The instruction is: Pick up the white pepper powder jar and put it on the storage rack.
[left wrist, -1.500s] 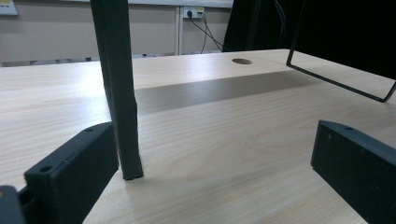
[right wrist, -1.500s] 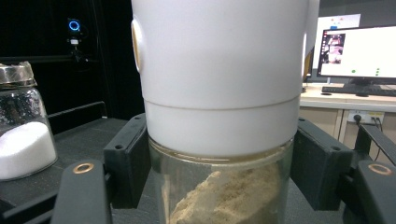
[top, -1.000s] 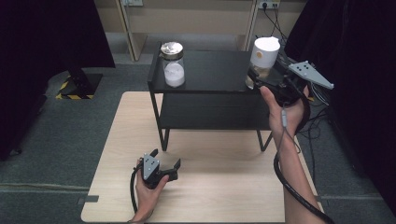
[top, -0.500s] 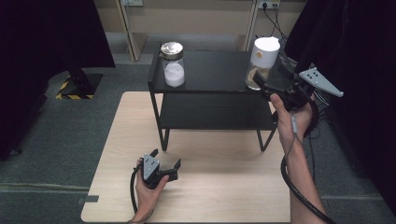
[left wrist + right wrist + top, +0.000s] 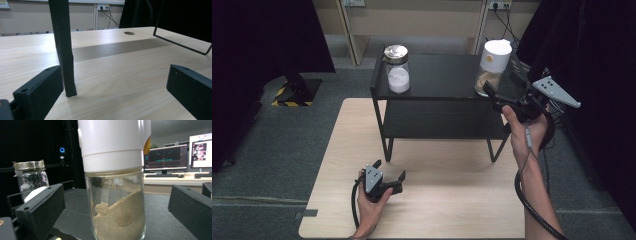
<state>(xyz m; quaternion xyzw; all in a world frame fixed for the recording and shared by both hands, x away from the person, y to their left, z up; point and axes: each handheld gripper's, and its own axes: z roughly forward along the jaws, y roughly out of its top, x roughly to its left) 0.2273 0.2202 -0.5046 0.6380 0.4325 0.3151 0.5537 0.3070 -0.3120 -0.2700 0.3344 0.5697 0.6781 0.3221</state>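
My right gripper (image 5: 496,96) is up at the black shelf (image 5: 442,80), at about two o'clock on the table (image 5: 452,200), and its jaws stand wide apart on either side of the jar with the white lid (image 5: 493,67). In the right gripper view that jar (image 5: 116,185) stands upright between my jaws, with clear gaps on both sides, so neither jaw touches the glass. It holds a tan powder heaped higher on one side. The jar stands on the top board of the shelf near its right end. A second jar, with a metal lid (image 5: 397,69) and white powder inside, stands upright at the left end of the same board, well apart from the first one, at about eleven o'clock. My left gripper (image 5: 388,180) lies low on the table at about seven o'clock, in front of the shelf, with its jaws apart and nothing between them. In the left gripper view a black shelf leg (image 5: 63,50) stands on the wood just beside my left jaw.
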